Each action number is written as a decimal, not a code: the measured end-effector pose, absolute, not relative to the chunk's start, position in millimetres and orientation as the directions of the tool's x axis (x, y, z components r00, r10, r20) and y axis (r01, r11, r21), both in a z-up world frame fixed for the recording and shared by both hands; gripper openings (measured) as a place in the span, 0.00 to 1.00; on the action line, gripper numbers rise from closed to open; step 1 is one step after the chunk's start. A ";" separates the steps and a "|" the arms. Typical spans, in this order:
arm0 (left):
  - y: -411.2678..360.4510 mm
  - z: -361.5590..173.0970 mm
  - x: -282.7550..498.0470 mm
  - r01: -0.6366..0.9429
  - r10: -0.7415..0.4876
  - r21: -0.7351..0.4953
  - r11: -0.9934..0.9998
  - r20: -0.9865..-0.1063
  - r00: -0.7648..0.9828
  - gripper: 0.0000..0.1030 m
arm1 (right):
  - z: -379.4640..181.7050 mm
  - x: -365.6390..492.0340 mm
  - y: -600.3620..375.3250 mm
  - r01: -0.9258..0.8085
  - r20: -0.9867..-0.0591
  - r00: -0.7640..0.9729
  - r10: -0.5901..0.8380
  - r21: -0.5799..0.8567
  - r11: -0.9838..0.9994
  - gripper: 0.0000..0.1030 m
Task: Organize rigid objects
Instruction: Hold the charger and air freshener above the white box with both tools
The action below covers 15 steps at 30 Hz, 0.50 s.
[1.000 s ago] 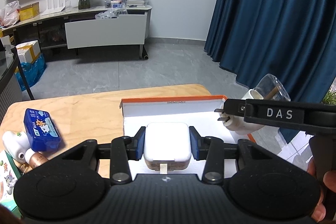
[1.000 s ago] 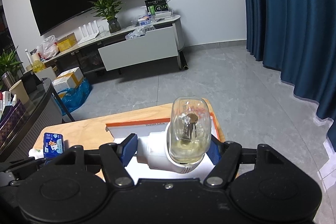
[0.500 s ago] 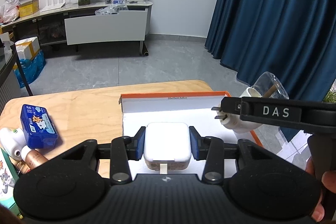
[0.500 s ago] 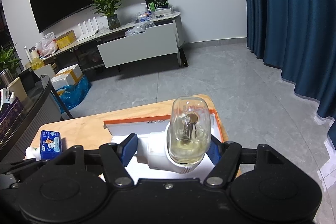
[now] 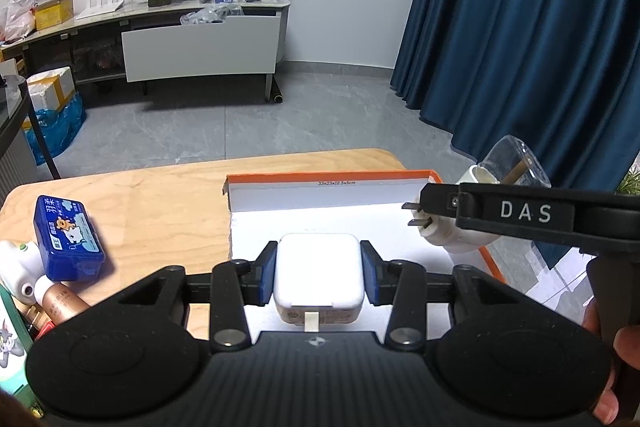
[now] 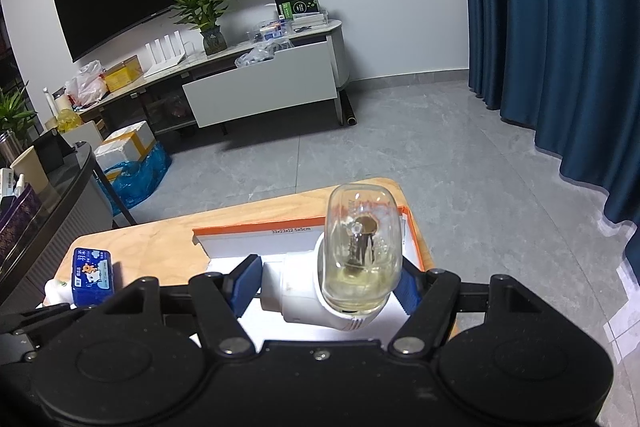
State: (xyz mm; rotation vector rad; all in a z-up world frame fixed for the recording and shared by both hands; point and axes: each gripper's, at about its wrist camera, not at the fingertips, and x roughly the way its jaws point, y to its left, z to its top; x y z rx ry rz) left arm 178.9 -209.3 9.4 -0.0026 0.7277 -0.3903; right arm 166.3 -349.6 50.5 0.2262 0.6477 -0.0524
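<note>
The left tongs (image 5: 319,277) are clamped on a white square charger block (image 5: 319,267), blue pads pressed to its two sides, and it hangs above the near part of the white floor of the open orange-edged box (image 5: 320,187). The right tongs (image 6: 326,281) grip a plug-in liquid vaporizer (image 6: 352,267), a white plug body with a clear bottle holding a little yellowish liquid; in the left view its two metal prongs point left as it hangs over the box's right edge. Neither item looks to be resting on the box floor yet, so both seem to be in transit, and what shows of the box floor is bare. Further left on the wooden counter (image 5: 160,195), well apart from the box, lie a blue tin with a cartoon bear (image 5: 66,237), a white bottle (image 5: 16,267) and a rose-gold tube (image 5: 60,303), untouched. As a judgement, the sorting is at an early stage: two items are about to be set down, and at least those three wait.
</note>
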 end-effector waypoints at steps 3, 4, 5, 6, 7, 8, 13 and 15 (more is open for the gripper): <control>-209.4 9.3 178.7 0.349 -0.350 -0.136 0.927 -0.646 0.678 0.41 | 50.5 166.8 -349.0 0.118 -0.602 0.798 0.025 0.196 0.974 0.79; -209.5 9.3 178.4 0.350 -0.351 -0.136 0.927 -0.646 0.678 0.41 | 49.5 165.5 -349.4 0.119 -0.602 0.798 0.023 0.194 0.974 0.79; -209.4 9.1 178.4 0.351 -0.353 -0.137 0.926 -0.645 0.678 0.41 | 49.2 165.9 -349.0 0.118 -0.602 0.798 0.022 0.193 0.974 0.79; -209.4 8.8 177.9 0.352 -0.353 -0.137 0.926 -0.644 0.678 0.41 | 48.1 166.1 -349.2 0.118 -0.602 0.798 0.022 0.192 0.974 0.79; -209.5 8.6 177.8 0.352 -0.352 -0.136 0.926 -0.644 0.679 0.41 | 47.8 166.3 -349.1 0.118 -0.602 0.798 0.022 0.191 0.974 0.79; -209.5 8.3 177.9 0.351 -0.352 -0.137 0.926 -0.645 0.679 0.41 | 47.8 166.6 -349.2 0.118 -0.602 0.798 0.023 0.193 0.974 0.79; -211.0 7.8 178.2 0.353 -0.354 -0.137 0.925 -0.645 0.677 0.41 | 46.8 165.9 -349.9 0.120 -0.603 0.798 0.022 0.194 0.974 0.79; -211.3 7.2 178.9 0.355 -0.355 -0.138 0.925 -0.646 0.676 0.41 | 46.7 166.0 -350.8 0.120 -0.603 0.797 0.021 0.192 0.974 0.79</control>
